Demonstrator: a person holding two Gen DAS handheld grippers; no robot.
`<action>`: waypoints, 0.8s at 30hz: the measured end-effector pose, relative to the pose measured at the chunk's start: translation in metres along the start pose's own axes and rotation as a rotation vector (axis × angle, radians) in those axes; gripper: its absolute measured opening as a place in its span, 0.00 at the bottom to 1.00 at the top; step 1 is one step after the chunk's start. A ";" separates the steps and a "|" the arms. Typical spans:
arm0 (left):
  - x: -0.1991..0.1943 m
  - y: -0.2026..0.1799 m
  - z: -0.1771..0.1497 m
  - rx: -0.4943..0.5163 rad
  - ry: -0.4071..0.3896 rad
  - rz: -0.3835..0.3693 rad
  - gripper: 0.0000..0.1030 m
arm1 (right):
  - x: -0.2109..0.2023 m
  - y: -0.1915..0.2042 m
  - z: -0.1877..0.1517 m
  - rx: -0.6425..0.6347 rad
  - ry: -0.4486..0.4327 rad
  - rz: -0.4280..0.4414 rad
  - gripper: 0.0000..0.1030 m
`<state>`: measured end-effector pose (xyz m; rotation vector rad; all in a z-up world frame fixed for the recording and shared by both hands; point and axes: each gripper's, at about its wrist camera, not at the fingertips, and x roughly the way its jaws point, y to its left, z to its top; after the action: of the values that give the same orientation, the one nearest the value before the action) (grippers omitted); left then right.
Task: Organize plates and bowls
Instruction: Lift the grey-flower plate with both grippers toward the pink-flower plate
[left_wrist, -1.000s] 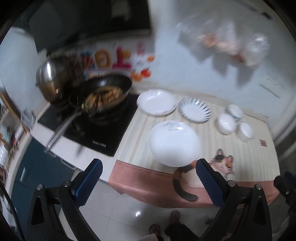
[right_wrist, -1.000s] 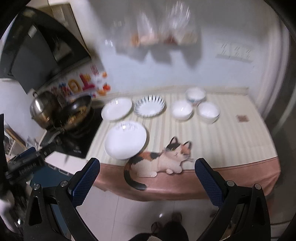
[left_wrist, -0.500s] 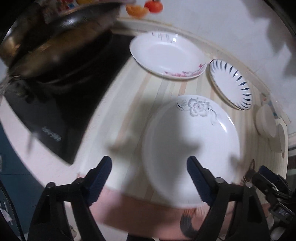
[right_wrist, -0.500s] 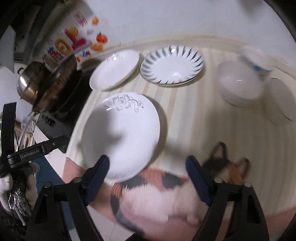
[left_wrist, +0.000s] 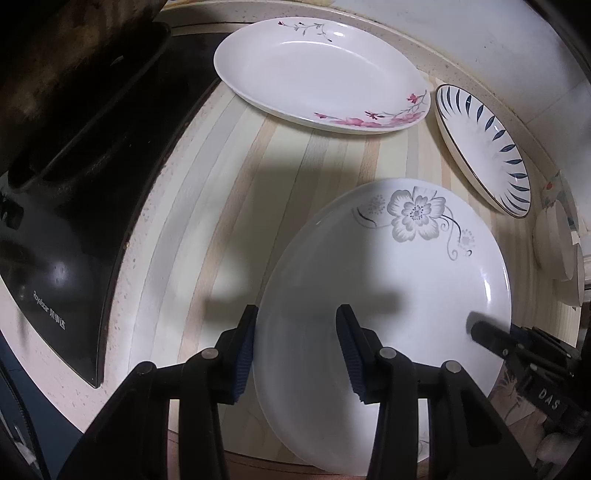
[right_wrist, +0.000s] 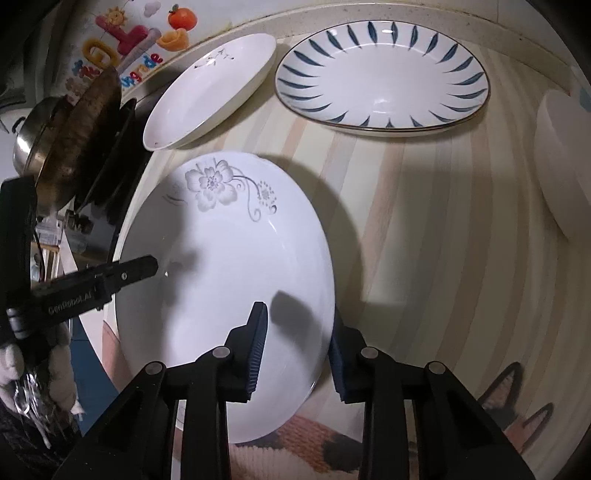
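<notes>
A large white plate with a grey flower (left_wrist: 399, 273) lies at the counter's front edge; it also shows in the right wrist view (right_wrist: 229, 280). My left gripper (left_wrist: 295, 347) straddles its left rim, one finger outside, one over the plate, jaws partly closed. My right gripper (right_wrist: 297, 350) straddles its right rim the same way. A pink-flowered white plate (left_wrist: 314, 70) and a blue-leaf plate (left_wrist: 484, 144) lie behind, also in the right wrist view: pink-flowered plate (right_wrist: 210, 92), blue-leaf plate (right_wrist: 384, 74). White bowls (left_wrist: 554, 247) stand at the right; one bowl (right_wrist: 561, 162) shows in the right wrist view.
A black induction hob (left_wrist: 62, 221) with a wok (right_wrist: 81, 129) and a steel pot (right_wrist: 29, 140) sits to the left. The striped mat (left_wrist: 229, 206) covers the counter, with a cat picture (right_wrist: 509, 387) at the front right. The wall runs close behind the plates.
Both grippers moved down and forward to the grey-flower plate and narrowed their jaws around its left and right rims.
</notes>
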<state>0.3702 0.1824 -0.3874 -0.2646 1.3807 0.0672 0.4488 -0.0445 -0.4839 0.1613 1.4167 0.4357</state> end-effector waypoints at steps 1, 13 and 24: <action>-0.001 -0.001 -0.002 0.005 -0.004 0.002 0.39 | 0.001 -0.001 0.000 0.004 0.001 0.002 0.27; -0.027 -0.058 -0.020 0.098 -0.082 -0.004 0.39 | -0.048 -0.030 -0.030 0.035 -0.042 -0.016 0.27; -0.025 -0.149 -0.034 0.249 -0.092 -0.074 0.39 | -0.125 -0.093 -0.093 0.142 -0.112 -0.060 0.27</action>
<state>0.3631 0.0336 -0.3463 -0.1026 1.2723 -0.1523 0.3654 -0.1909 -0.4175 0.2540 1.3383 0.2727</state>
